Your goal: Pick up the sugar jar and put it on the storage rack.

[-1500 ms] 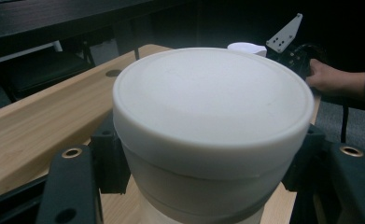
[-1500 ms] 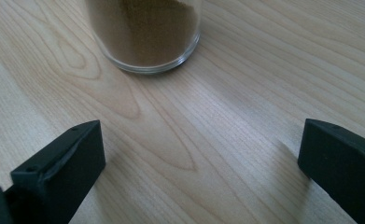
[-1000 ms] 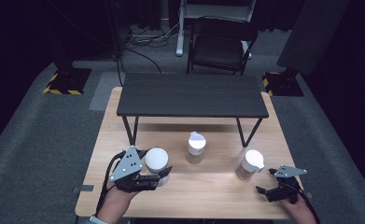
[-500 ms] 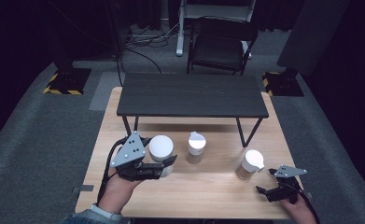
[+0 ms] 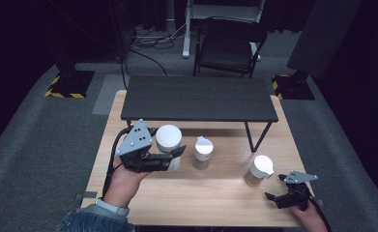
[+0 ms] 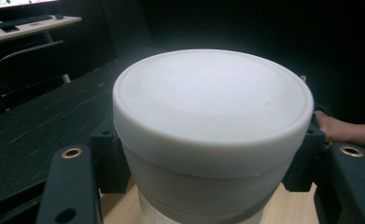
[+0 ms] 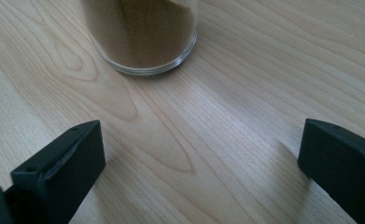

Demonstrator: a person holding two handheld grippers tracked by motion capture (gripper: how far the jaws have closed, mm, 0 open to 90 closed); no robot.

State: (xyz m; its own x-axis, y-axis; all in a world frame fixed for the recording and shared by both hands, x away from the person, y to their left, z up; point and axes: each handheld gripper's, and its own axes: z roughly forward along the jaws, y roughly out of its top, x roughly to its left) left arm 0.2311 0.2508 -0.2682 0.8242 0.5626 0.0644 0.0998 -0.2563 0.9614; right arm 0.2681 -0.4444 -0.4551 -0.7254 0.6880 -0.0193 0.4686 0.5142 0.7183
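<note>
My left gripper (image 5: 173,155) is shut on a jar with a white lid (image 5: 168,138) and holds it off the wooden table (image 5: 215,203) at the left. In the left gripper view the jar's lid (image 6: 213,121) sits between both black jaws, which press its sides. A second jar with a white lid (image 5: 203,152) stands mid-table. A third jar (image 5: 259,170), with brown powder in it, stands at the right. My right gripper (image 5: 273,187) rests low at the front right, open, with its jaws wide apart and pointed at that jar's glass base (image 7: 145,32).
A low black shelf on thin legs (image 5: 198,99) stands across the table's far half, just behind the jars. A dark chair (image 5: 230,48) and cables lie on the floor beyond. Bare wood (image 7: 208,130) lies between the right jaws.
The left gripper has lifted the white-lidded jar up and carried it a little right and away from the person. The right gripper and the other two jars have stayed put.
</note>
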